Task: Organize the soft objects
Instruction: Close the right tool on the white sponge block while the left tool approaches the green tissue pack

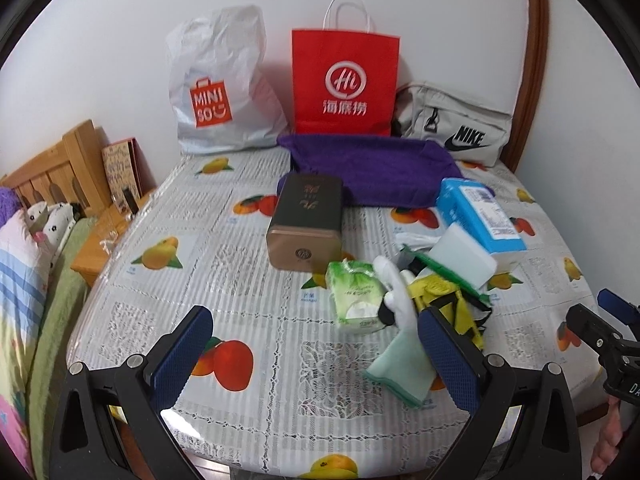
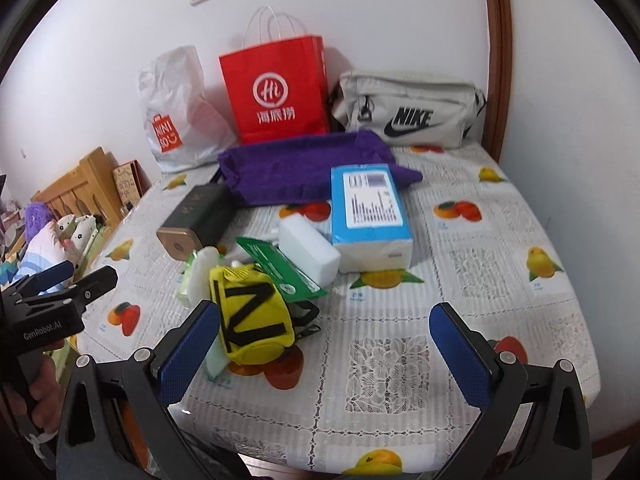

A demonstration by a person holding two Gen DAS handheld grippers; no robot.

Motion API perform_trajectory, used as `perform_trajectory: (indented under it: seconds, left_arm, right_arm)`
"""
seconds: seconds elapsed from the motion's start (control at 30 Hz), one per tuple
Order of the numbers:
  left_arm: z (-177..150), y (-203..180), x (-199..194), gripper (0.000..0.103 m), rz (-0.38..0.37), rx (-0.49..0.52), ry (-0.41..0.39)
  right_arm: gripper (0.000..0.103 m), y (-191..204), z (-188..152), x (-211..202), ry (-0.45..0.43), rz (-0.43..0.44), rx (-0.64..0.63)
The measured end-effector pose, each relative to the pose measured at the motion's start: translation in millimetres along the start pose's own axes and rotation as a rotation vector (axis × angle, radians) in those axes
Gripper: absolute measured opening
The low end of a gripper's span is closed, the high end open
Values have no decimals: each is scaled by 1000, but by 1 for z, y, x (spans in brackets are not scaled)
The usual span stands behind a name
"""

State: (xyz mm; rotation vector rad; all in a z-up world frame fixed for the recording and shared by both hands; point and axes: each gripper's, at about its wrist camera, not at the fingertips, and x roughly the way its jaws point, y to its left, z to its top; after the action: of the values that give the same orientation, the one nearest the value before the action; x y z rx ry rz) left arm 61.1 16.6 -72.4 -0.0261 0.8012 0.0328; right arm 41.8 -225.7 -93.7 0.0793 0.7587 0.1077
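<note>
Left gripper (image 1: 316, 354) and right gripper (image 2: 326, 346): jaws spread, holding nothing. Yellow pouch (image 2: 254, 318) lies mid-table (black straps across it), touching the green tissue pack (image 1: 354, 296) and white sponge (image 2: 310, 250).

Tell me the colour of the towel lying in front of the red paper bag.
Purple towel; clearest in the left wrist view.
</note>
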Motion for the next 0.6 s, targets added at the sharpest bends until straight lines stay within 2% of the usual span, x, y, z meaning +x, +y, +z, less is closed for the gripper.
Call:
perform_trajectory:
  seconds: [0.2, 0.43, 0.6]
  left_arm:
    - [-6, 10, 33, 103, 21, -11, 61]
    - [-14, 22, 63, 103, 5, -30, 110]
    - [-18, 30, 80, 103, -10, -43, 141]
  right_arm:
    - [100, 6, -3, 31, 22, 20, -41]
    - [76, 21, 3, 65, 30, 46, -123]
    - [75, 21, 18, 84, 20, 19, -138]
